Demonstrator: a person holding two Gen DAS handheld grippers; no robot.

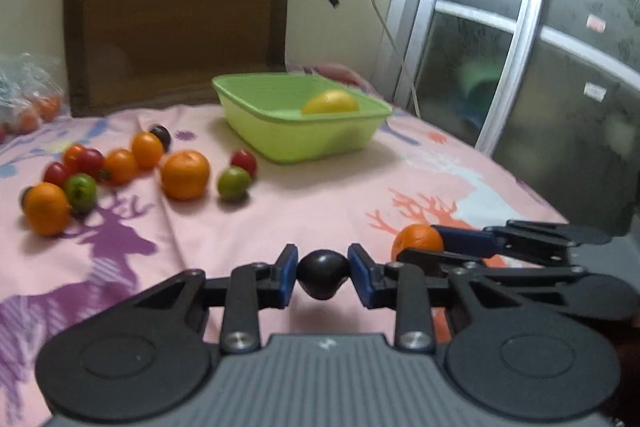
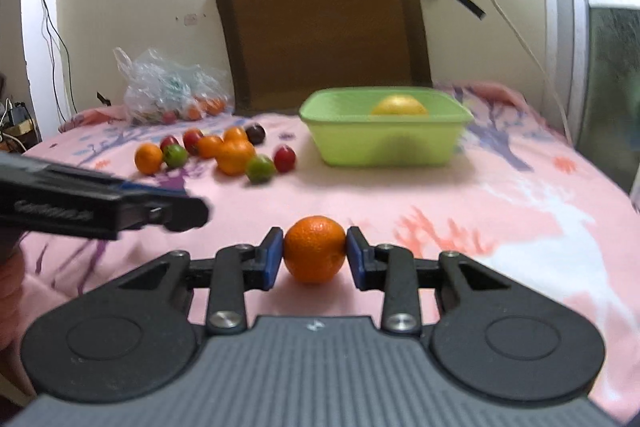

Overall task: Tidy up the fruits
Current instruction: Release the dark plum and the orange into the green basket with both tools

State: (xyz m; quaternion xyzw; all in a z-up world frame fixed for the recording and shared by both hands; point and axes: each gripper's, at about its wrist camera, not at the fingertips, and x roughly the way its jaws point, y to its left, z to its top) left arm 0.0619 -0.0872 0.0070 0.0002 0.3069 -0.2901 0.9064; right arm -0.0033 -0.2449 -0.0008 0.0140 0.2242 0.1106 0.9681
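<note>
My left gripper is shut on a dark plum just above the pink sheet. My right gripper is shut on an orange, which also shows in the left wrist view, to the right of the left gripper. A green tub stands further back with a yellow fruit inside; the tub also shows in the right wrist view. Several oranges, red and green small fruits lie loose in a cluster to the tub's left, which also shows in the right wrist view.
A brown cushion leans on the wall behind the tub. A clear plastic bag of fruit sits at the back left. A glass sliding door stands at the right. A white cable hangs by the wall.
</note>
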